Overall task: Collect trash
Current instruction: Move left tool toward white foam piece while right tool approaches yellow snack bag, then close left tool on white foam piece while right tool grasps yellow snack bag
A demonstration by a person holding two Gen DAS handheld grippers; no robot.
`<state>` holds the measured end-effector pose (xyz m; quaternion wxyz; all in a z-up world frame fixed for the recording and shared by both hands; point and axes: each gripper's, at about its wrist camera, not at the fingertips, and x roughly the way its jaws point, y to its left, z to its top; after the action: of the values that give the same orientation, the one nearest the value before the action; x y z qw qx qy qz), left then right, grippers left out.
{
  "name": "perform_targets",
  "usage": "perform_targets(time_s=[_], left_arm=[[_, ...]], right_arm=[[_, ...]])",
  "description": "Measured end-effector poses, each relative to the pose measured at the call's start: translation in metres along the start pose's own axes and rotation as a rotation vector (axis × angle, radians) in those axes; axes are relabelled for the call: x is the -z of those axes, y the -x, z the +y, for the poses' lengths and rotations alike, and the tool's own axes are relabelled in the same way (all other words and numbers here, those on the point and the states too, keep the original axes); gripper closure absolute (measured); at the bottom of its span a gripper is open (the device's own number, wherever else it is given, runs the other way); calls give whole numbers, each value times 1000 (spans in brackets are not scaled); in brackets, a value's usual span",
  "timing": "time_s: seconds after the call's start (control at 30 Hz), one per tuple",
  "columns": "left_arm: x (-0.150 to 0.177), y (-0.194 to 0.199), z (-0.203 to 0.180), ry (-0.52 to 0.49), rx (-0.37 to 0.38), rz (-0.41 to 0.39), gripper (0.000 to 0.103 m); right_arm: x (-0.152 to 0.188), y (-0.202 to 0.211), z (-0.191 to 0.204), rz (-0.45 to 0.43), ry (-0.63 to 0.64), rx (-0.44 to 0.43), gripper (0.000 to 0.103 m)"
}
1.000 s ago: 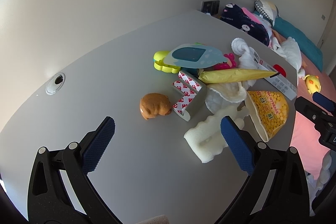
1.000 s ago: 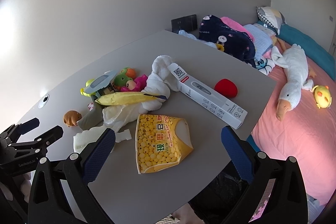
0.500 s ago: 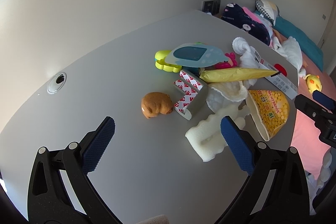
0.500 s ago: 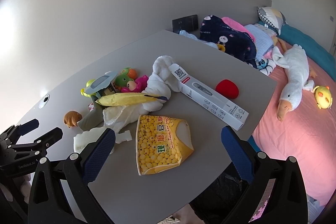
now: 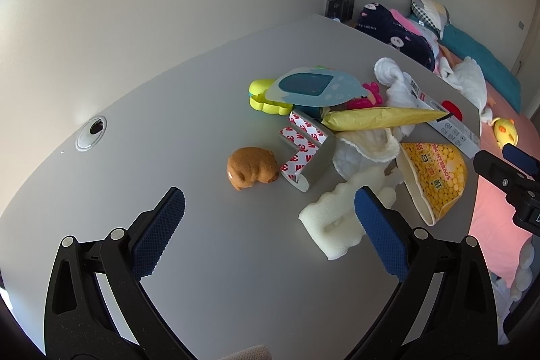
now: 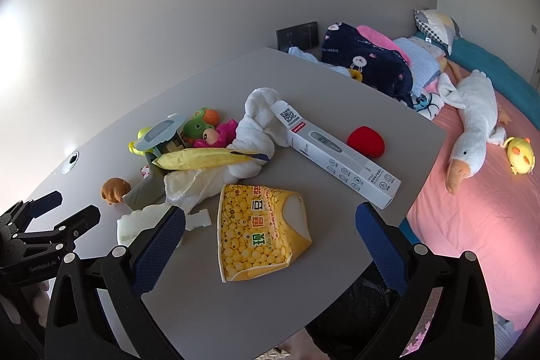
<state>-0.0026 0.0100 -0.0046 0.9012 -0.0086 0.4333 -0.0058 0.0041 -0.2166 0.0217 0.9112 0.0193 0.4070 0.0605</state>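
Yellow snack bag [image 6: 261, 233], black bag [image 6: 357, 309] half-hidden

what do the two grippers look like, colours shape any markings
Both match: black angular frames with cut-out openings and silver screws, each finger ending in a blue pad with fine dotted texture. The left gripper shows this in its own view, as does the right gripper. Seen from the right wrist view, the left gripper's black body carries small white lettering that appears to read GenRobot.AI. No cables or sleeves show.

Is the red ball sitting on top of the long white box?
No, the red ball rests on the table beside the long white box.
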Motion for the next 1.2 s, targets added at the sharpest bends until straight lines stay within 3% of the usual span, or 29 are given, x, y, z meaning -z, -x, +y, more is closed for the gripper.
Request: perform_targets(time_s=[0.37, 0.7, 0.93, 1.03, 1.2], left_arm=[[1, 1, -3, -16, 5, 0, 6], [7, -3, -17, -62, 118, 4, 6], [8, -9, -38, -190, 148, 5, 13], [7, -17, -48, -257, 174, 24, 19], [5, -36, -59, -329, 196, 61, 20]], right_arm=[[1, -3, -2, 4, -3, -2, 3], [9, -10, -12, 47, -37, -2, 3], [9, -16, -22, 57, -77, 13, 3], [9, -20, -25, 69, -84, 16, 9], [11, -31, -26, 108, -84, 2, 14]])
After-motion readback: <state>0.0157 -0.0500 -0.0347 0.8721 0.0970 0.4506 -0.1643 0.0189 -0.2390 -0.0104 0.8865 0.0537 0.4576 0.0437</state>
